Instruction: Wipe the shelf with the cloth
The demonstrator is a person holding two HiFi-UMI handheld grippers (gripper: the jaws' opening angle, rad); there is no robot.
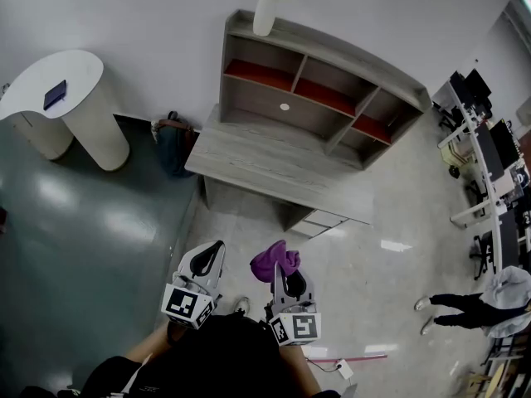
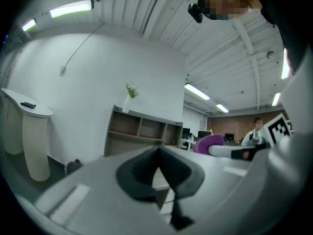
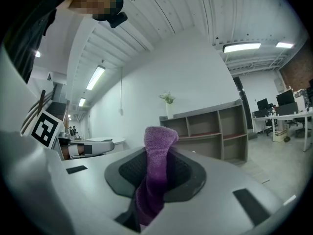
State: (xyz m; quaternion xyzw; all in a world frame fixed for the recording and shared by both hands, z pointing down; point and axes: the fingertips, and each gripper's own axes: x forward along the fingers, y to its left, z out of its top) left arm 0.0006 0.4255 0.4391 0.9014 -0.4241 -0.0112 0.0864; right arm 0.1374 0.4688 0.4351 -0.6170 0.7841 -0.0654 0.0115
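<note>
Right gripper view: purple cloth (image 3: 156, 170) between jaws

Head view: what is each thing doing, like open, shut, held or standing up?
left gripper: shut, empty.
right gripper: shut on the cloth.
cloth: pinched, bunched up, sticking out past the jaws.
shelf: standing by the wall, cloth not touching it.
vase: upright on top of the shelf.

Your head view is evenly lit and sharp at centre. Bright patches of glare lie on the pale floor (image 1: 397, 245) and the green floor (image 1: 50, 193). Straight lines bow toward the edges in all three views, and the corners go black. In your gripper views the fluorescent strips (image 2: 73, 7) blow out. The left gripper (image 2: 159, 165) reads soft up close; the cloth (image 3: 156, 170) stays sharp.
</note>
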